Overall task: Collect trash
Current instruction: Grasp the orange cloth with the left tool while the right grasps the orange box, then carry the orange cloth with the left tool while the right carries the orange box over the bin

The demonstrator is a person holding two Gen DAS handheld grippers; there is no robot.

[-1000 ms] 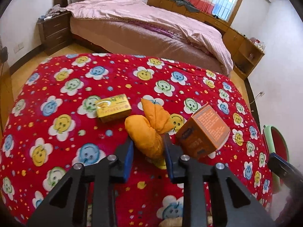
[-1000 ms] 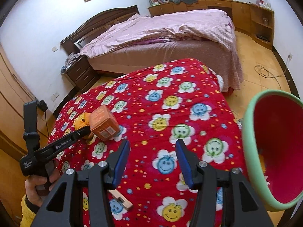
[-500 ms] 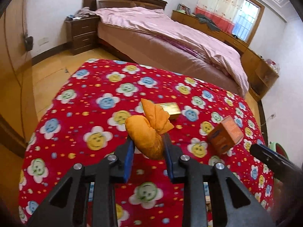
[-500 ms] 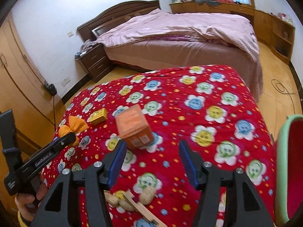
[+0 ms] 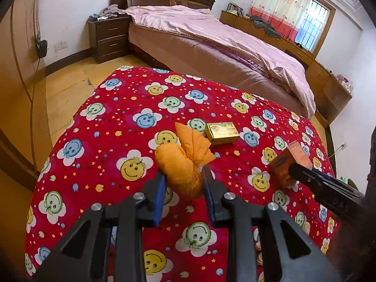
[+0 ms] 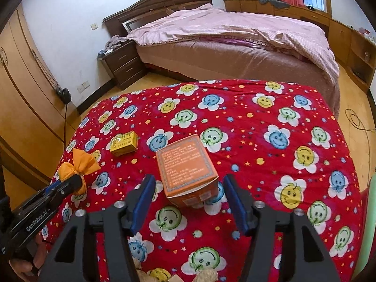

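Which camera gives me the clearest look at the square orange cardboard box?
Right wrist view: the square orange cardboard box sits centred ahead of the open right gripper, printed top fully visible. Left wrist view shows it small at the right edge, partly hidden behind the right gripper.

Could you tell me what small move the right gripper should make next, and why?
Probably ease the right gripper forward and close: its jaws are open, the orange box sits just ahead between them, and the left gripper already holds the orange wad.

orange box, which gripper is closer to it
Right. The right gripper is open with its jaws either side of the orange box; the left gripper is off to one side, clamping the orange wrapper.
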